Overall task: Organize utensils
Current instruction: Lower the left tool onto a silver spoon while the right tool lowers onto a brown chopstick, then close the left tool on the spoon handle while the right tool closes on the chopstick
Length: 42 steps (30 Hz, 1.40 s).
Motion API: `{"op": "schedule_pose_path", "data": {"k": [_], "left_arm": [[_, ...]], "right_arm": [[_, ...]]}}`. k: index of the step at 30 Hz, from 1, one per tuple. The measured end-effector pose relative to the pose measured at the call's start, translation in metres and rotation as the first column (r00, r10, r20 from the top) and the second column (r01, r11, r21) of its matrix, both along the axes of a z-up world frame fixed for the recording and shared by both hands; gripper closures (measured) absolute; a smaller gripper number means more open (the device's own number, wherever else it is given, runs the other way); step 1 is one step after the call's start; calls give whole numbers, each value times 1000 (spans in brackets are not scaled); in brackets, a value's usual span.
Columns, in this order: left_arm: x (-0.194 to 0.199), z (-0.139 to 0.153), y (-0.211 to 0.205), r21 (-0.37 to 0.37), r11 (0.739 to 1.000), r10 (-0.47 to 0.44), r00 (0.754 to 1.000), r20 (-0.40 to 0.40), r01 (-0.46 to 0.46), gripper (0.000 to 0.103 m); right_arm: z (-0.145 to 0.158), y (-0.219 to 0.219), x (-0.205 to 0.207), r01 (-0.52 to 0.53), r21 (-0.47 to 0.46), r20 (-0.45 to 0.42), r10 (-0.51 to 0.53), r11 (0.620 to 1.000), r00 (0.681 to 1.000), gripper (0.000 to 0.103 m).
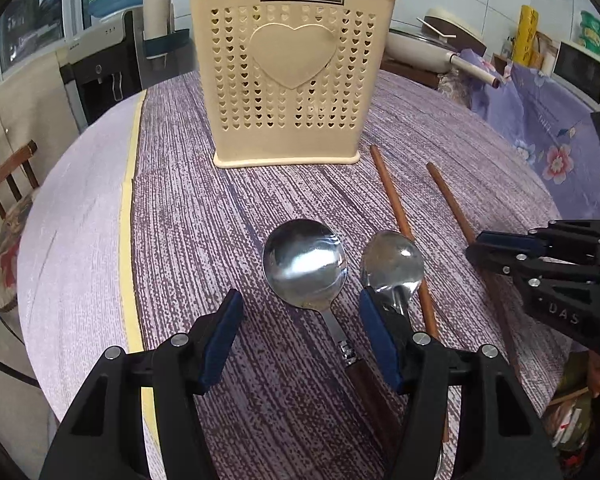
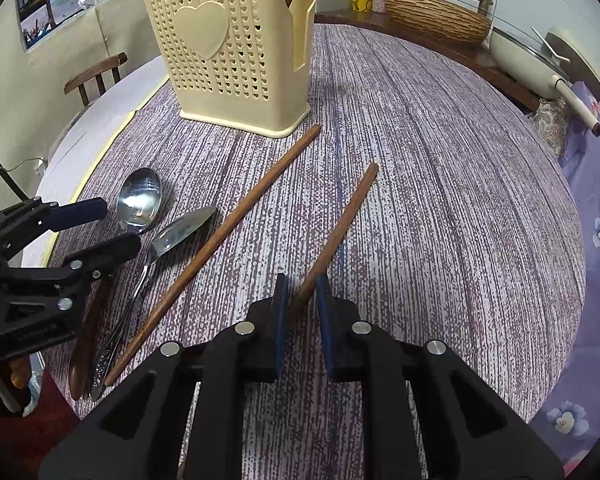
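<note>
1. Left wrist view: we see our left gripper [image 1: 300, 320] with its blue-padded jaws standing apart above the purple streaked tablecloth [image 1: 220, 208].
2. Between those jaws lies the large round steel spoon with a dark wooden handle [image 1: 305, 264]; its bowl points toward the far side and its handle runs back toward us, with neither pad touching it.
3. Just right of it lies the smaller all-steel spoon [image 1: 394, 262], whose neck passes just behind the right-hand pad; we cannot tell whether the pad touches it.
4. At the far side of the table stands the cream plastic utensil holder with heart-shaped perforations [image 1: 292, 72], upright and well apart from the left gripper.
5. Right wrist view: our right gripper [image 2: 302, 304] has its jaws drawn together on the near end of the right-hand brown wooden chopstick [image 2: 340, 232], which rises between the blue pads and slants away toward the far side.
6. Another brown wooden chopstick [image 2: 228, 236] lies flat on the cloth to the left of the gripped one, its far tip near the base of the holder [image 2: 236, 48].
7. Both spoons [image 2: 140, 200] [image 2: 180, 228] lie farther left in this view, beside the left gripper [image 2: 100, 228].
</note>
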State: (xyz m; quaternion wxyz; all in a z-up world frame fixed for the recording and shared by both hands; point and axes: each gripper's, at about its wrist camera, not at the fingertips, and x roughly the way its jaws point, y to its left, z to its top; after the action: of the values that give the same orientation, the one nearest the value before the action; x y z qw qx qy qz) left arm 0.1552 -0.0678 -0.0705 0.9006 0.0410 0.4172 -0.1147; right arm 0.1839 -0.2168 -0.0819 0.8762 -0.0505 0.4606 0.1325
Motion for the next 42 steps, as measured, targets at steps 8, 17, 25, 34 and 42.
{"op": "schedule_pose_path", "data": {"k": [8, 17, 25, 34, 42], "left_arm": [[12, 0, -11, 53, 998, 18, 1000, 13, -19, 53], [18, 1, -17, 49, 998, 45, 999, -2, -45, 56], [22, 1, -23, 42, 997, 62, 998, 0, -62, 57], [28, 2, -28, 26, 998, 64, 998, -3, -63, 57], [33, 4, -27, 0, 999, 43, 999, -2, -43, 57]], "right_arm": [[0, -7, 1, 80, 69, 4, -81, 994, 997, 87], [1, -6, 16, 177, 122, -3, -178, 977, 984, 74], [0, 2, 38, 214, 74, 15, -216, 974, 976, 74], [0, 3, 56, 235, 56, 24, -237, 970, 971, 75], [-1, -4, 61, 234, 56, 23, -236, 971, 972, 92]]}}
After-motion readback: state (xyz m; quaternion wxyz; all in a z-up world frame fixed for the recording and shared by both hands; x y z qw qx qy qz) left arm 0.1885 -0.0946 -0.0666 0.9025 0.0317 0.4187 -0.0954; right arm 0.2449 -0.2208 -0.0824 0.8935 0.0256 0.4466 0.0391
